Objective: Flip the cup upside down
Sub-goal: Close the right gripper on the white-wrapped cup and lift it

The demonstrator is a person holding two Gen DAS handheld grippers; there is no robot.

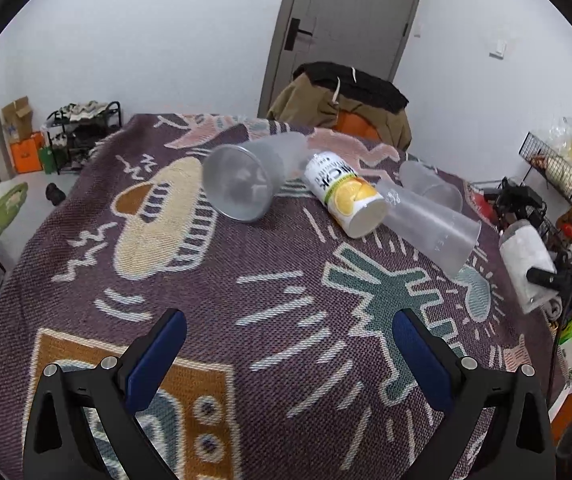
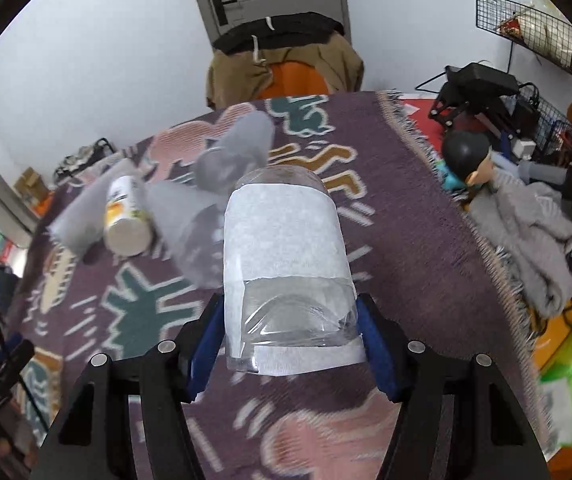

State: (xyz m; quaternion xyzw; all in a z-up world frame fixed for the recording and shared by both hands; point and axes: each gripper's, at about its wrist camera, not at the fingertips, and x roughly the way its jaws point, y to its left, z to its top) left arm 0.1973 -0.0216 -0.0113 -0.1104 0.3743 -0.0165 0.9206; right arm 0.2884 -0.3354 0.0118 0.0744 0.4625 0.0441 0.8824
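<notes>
My right gripper (image 2: 290,340) is shut on a clear plastic cup with a white paper label (image 2: 286,264), held above the patterned cloth with its closed end pointing away from me. The same cup (image 1: 528,264) shows at the right edge in the left wrist view, in the right gripper's black fingers (image 1: 546,278). My left gripper (image 1: 290,356) is open and empty, low over the cloth. Several other cups lie on their sides: a grey translucent cup (image 1: 245,180), a lemon-print paper cup (image 1: 346,196), a clear cup (image 1: 430,228).
The table is covered by a purple patterned cloth (image 1: 245,280). A chair draped with jackets (image 1: 342,96) stands behind it by a door. A wire rack, a doll (image 2: 470,160) and grey cloth (image 2: 526,232) crowd the right side.
</notes>
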